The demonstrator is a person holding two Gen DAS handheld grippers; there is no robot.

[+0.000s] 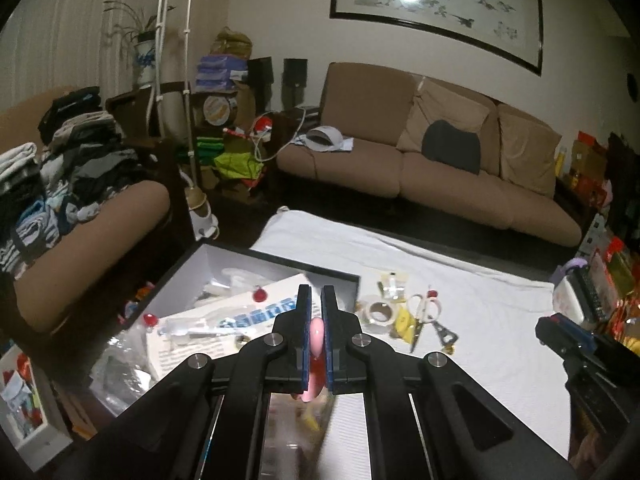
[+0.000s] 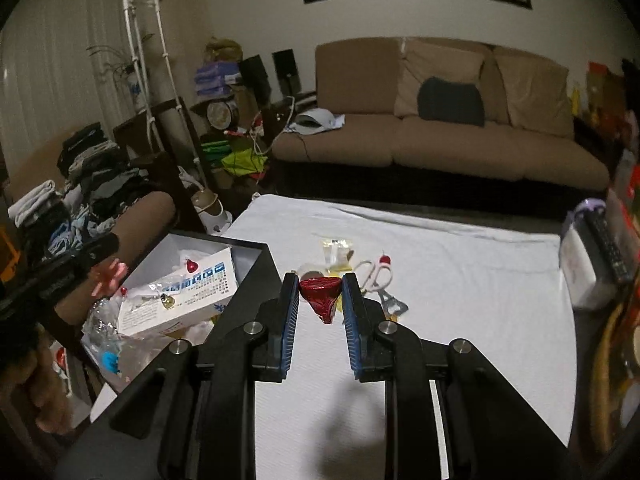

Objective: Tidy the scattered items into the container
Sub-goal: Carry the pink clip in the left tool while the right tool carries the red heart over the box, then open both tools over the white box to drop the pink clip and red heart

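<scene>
Gripping Two Small Things Above the White Cloth

Clamping tight, low centre of the left wrist view, the left gripper (image 1: 316,336) has its blue pads nearly together on a pink piece (image 1: 316,338), which pokes out below the pads. Same moment in the right wrist view: the right gripper (image 2: 320,300), jaws partly apart, pinches a red foil candy (image 2: 321,294) between its pads, point hanging down.

Just beyond the left gripper's tips, left of centre in its view, sits the box (image 1: 280,258), black-rimmed with white walls, already holding a printed carton (image 1: 240,316), clear bags and two small red candies. In the right wrist view the box (image 2: 224,240) lies at left, and the left gripper with the pink piece shows at the far left edge, near the box's rim.

Further out on the cloth (image 1: 480,280), right of the box, a loose cluster waits: a tape roll (image 1: 379,311), scissors (image 1: 426,307), something yellow, a metal tool and a small clear packet, all close together.

Back of the room, a brown sofa (image 1: 440,160) runs across the upper right; piled clothes (image 1: 72,168) fill the left.
</scene>
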